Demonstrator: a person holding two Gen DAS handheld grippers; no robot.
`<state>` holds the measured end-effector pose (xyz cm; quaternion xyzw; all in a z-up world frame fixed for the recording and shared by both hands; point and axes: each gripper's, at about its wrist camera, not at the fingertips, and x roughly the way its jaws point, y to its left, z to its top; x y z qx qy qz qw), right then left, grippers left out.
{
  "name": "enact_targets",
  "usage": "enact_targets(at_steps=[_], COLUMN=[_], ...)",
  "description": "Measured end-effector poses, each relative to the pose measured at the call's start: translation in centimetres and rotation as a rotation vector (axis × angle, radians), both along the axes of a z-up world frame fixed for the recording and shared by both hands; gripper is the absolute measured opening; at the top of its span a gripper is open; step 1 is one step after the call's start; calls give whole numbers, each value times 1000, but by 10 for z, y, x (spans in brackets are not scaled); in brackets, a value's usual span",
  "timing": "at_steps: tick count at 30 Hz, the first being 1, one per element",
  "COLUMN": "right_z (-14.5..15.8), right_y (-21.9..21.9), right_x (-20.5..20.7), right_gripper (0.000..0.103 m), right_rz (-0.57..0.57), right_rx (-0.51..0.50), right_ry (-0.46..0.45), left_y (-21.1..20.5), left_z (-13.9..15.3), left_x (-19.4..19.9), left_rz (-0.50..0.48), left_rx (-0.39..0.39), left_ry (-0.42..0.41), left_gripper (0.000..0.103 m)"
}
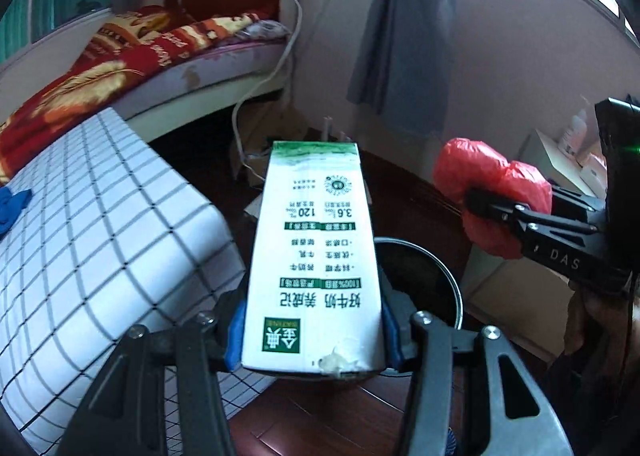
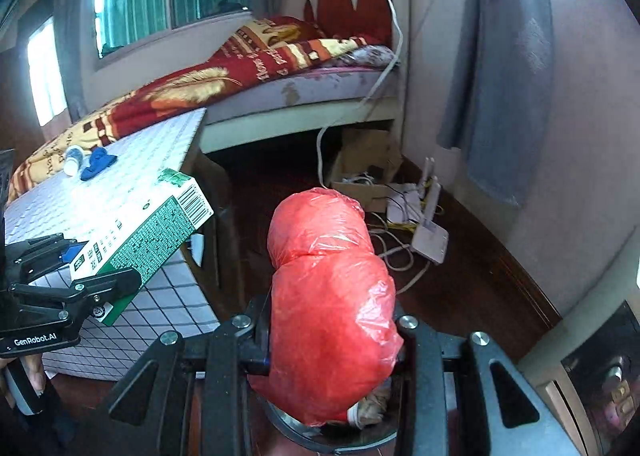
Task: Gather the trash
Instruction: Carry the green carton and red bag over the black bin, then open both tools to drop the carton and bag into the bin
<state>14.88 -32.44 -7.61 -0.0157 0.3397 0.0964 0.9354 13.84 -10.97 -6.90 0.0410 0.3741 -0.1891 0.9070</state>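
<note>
A white and green milk carton sticks out forward from my left gripper, whose blue pads are shut on its sides. Below and just right of the carton is a dark round trash bin on the floor. My right gripper is shut on a bulging red plastic bag, which hangs over the bin's rim. The left wrist view shows the red bag to the right, slightly above the bin. From the right wrist the carton appears at the left, over the table's corner.
A table with a checked cloth stands left of the bin, with a white bottle and a blue cloth on it. Behind is a bed. A router and cables and a cardboard box lie on the floor.
</note>
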Motion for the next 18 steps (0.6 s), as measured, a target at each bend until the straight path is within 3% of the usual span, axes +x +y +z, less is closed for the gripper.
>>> enact_targets(at_steps=[18], right_z=[-60], right_y=[-47], right_x=[-1], right_gripper=[36], right_rz=[-59], right_rx=[-54], right_ry=[136], left_y=[-54], left_z=[-52], left_x=[13], left_rz=[-103], left_rx=[32], left_ry=[137], left_gripper=[54])
